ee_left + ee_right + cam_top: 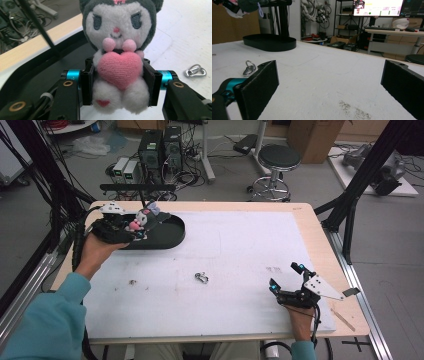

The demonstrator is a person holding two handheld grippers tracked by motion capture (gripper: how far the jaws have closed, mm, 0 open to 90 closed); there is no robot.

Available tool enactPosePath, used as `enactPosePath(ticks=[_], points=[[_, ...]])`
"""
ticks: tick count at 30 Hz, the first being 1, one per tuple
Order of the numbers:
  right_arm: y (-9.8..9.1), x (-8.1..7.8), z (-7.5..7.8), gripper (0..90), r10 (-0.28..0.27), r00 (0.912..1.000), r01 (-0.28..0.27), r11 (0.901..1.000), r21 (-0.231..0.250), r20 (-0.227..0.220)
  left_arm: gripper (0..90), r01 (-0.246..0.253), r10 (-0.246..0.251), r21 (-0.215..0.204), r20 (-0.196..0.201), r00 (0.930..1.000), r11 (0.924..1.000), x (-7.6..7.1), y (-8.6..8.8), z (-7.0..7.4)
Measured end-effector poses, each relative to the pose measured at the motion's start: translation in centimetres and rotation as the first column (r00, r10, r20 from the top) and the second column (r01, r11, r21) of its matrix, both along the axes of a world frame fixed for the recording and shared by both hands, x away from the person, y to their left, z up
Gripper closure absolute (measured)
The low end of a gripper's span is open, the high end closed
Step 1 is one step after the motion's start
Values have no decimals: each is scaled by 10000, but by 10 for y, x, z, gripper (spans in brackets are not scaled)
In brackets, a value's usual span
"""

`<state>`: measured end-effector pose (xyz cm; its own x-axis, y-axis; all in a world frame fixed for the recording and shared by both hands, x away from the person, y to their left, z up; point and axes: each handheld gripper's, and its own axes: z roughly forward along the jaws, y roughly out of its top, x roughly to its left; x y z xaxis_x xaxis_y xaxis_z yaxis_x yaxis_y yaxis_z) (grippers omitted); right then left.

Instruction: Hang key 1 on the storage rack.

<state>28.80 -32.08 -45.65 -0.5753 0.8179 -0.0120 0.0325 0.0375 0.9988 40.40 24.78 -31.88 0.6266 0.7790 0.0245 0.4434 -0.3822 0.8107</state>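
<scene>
A plush toy [118,47] with a dark hood, white face and pink heart is held between the jaws of my left gripper [119,83], whose pads press its sides. In the high view the plush toy [141,218] and left gripper [131,229] hang above the left end of the black oval tray [170,232] at the table's back left. A corner of the toy [247,5] appears high up in the right gripper view, above the tray [270,42]. My right gripper [287,276] rests open near the front right of the white mat, nothing between its pads [259,88].
A small metal clip [201,278] lies mid-mat, also seen as the clip [195,71] and the clip [249,68]. The white mat [240,250] covers most of the wooden table. A stool [278,162] and computer boxes stand beyond the far edge.
</scene>
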Motion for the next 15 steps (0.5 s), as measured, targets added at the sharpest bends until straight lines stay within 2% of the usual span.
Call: enactPosePath(ticks=[7, 13, 15], points=[[0, 0, 0, 6, -12, 10000, 12, 10000, 7, -24, 534, -768, 773, -264, 177, 9969, 9967, 2, 19, 7], [0, 0, 0, 6, -29, 10000, 29, 10000, -15, -20, 535, -1404, 1410, -232, 254, 9897, 9898, 3, 36, 12], [0, 0, 0, 6, -24, 10000, 24, 10000, -37, 2, 535, -1664, 1678, -401, 334, 9853, 9852, 3, 41, 13]])
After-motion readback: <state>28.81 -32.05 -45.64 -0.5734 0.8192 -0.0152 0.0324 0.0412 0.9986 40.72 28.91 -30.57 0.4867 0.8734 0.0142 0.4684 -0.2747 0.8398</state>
